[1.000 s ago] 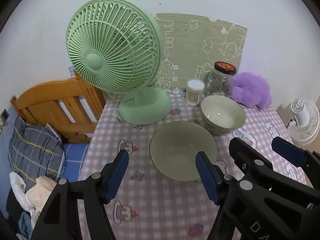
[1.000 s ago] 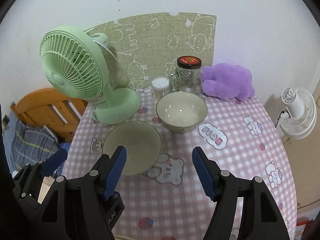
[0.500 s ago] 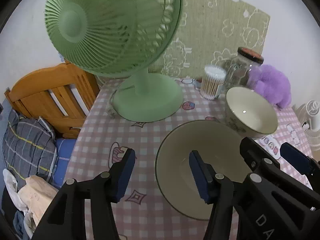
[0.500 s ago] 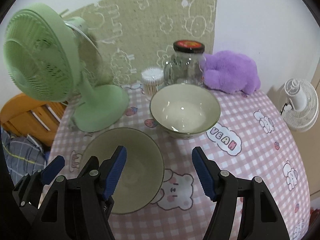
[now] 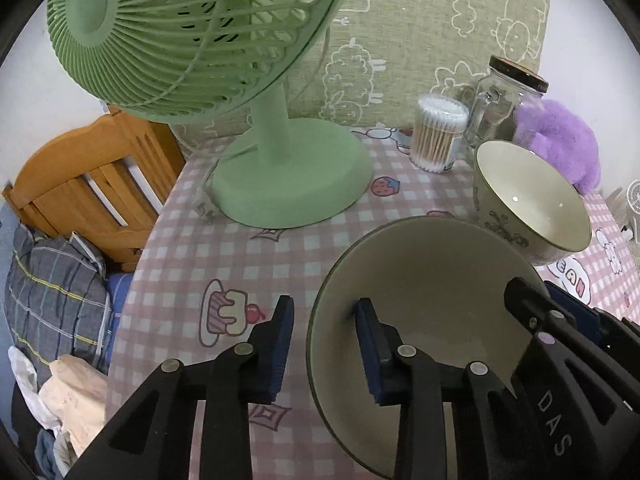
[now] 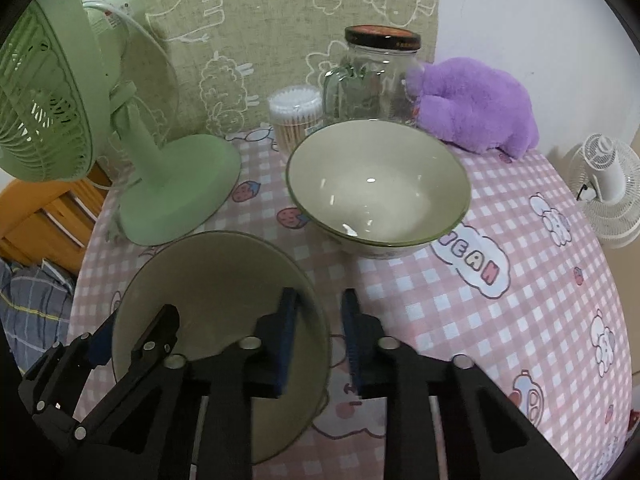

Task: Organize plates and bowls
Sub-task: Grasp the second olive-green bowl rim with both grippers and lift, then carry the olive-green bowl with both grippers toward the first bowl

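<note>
While a second ago both grippers hung higher with their jaws spread wide over the pink checked surface (image 6: 540,304), each has since dropped toward the wide plate (image 5: 436,280) and its jaws have just been closing across the plate's rim. On the left gripper (image 5: 324,344), one blue pad sits outside the plate's left edge and the other inside; a gap still shows between the outer pad and the rim, so whether the rim is truly pinched cannot be told. At the opposite, right edge the right gripper (image 6: 318,328) likewise straddles the rim, one pad inside, one outside, narrowed but not clearly pressing. Both grippers tilt steeply downward and forward, side by side, each showing in the other's view. Near the front of the surface lies the plate, flat, with the deeper bowl (image 6: 378,184) just behind it. Farther back stand the green fan (image 5: 292,172), a cotton-swab tub (image 5: 438,136), a glass jar (image 6: 376,80) and a purple plush (image 6: 476,108).
</note>
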Demonstrator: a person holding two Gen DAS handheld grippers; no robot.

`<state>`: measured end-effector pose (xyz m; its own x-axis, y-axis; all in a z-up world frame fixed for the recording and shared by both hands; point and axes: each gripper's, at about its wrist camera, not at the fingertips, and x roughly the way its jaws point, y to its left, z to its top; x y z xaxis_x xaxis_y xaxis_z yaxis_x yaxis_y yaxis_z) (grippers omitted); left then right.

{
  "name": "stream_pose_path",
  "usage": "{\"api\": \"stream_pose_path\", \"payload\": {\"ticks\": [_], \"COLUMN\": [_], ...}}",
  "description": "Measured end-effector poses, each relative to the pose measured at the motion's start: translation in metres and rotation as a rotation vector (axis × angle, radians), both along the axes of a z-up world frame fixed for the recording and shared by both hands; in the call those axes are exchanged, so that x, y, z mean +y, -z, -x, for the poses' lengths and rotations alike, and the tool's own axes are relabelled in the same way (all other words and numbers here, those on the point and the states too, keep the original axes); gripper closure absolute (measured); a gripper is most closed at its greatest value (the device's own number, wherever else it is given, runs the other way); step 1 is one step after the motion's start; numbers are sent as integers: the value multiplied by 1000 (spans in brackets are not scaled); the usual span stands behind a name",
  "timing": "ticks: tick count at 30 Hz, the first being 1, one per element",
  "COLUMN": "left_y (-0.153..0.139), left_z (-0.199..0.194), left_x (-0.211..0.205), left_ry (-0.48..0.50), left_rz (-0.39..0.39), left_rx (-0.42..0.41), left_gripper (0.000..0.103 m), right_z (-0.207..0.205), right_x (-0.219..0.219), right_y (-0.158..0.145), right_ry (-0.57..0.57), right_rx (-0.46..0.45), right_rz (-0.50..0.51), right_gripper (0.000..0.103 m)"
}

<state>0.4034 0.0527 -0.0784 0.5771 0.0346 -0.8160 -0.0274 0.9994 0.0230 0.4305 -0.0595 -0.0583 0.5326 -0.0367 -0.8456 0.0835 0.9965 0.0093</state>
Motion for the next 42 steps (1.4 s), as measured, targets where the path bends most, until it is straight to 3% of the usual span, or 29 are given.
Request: {"api": "stream_pose_path", "payload": {"ticks": [3,21,42], "left_y": [1,-16,-97], "left_z": [-2,17,93], "left_x": [2,-6,-61], "left_ry": [11,24,-56], "left_rz": [29,26,-6], "left_rx": [8,19,-60], "left_gripper": [84,84,84], "right_z": [-2,14,83], "right_x": [3,0,-53], "right_y": [0,-19,-100], "right_ry": [-16,-48,-130], "right_rx": [-6,10,-66], "right_rz": [1,23,-19], "right_gripper": [84,85,85]}}
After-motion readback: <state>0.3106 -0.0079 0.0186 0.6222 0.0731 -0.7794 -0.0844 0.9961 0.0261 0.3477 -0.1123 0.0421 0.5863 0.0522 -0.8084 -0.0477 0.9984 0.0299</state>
